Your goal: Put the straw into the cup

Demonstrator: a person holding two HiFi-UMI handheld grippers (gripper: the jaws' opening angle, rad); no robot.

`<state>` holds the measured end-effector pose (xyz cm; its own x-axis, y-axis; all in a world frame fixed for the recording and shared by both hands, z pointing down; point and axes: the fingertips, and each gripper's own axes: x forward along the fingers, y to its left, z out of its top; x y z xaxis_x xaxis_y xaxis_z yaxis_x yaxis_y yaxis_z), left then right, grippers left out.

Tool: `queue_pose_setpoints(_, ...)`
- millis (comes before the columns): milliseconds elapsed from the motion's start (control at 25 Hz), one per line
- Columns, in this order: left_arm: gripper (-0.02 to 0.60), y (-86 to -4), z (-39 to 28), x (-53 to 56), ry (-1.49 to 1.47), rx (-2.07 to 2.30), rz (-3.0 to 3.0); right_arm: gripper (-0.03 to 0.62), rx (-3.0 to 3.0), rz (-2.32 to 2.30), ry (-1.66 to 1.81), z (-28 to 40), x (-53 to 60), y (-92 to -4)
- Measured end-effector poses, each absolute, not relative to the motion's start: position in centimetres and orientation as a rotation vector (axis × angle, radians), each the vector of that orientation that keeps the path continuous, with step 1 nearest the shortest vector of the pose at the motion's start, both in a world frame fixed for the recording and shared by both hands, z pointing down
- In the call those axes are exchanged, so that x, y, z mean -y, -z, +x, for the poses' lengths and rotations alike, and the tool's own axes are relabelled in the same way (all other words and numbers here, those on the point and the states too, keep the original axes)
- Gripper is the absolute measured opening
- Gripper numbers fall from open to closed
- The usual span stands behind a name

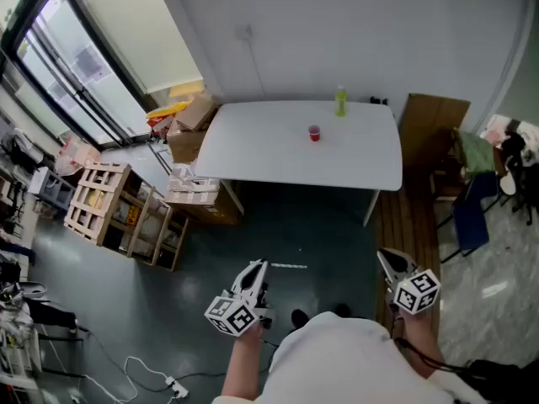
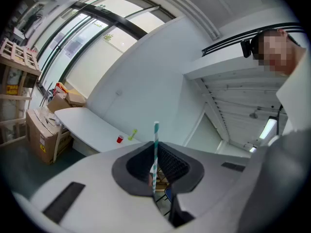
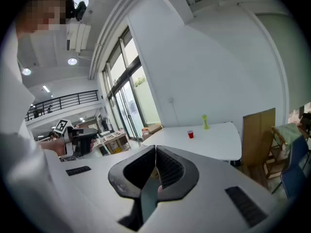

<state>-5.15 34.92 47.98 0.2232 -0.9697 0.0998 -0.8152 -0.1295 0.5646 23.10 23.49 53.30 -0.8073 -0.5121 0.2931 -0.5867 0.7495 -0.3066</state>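
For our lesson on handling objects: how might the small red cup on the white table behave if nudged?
The red cup looks small, so it is probably light and may slide on the smooth white table. It stands upright with nothing bracing it, so a sideways push from the straw could tip it.

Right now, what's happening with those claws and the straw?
Left gripper shut on striped straw. Right gripper shut, empty. Red cup on white table, far ahead. Nothing seen in between.
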Motion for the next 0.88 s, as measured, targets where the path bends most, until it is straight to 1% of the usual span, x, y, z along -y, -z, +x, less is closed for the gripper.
queue_pose_setpoints(560,0.023,-48.0,-3.7,-34.2,0.400,1.629,2.006,0.037,2.776,0.839,-0.606,23.9,-23.2,-53.2)
queue_pose_setpoints(880,0.023,-47.6,-2.8,-33.9,0.408,1.684,1.975,0.037,2.774,0.810,-0.630,25.5,-22.2,-53.9)
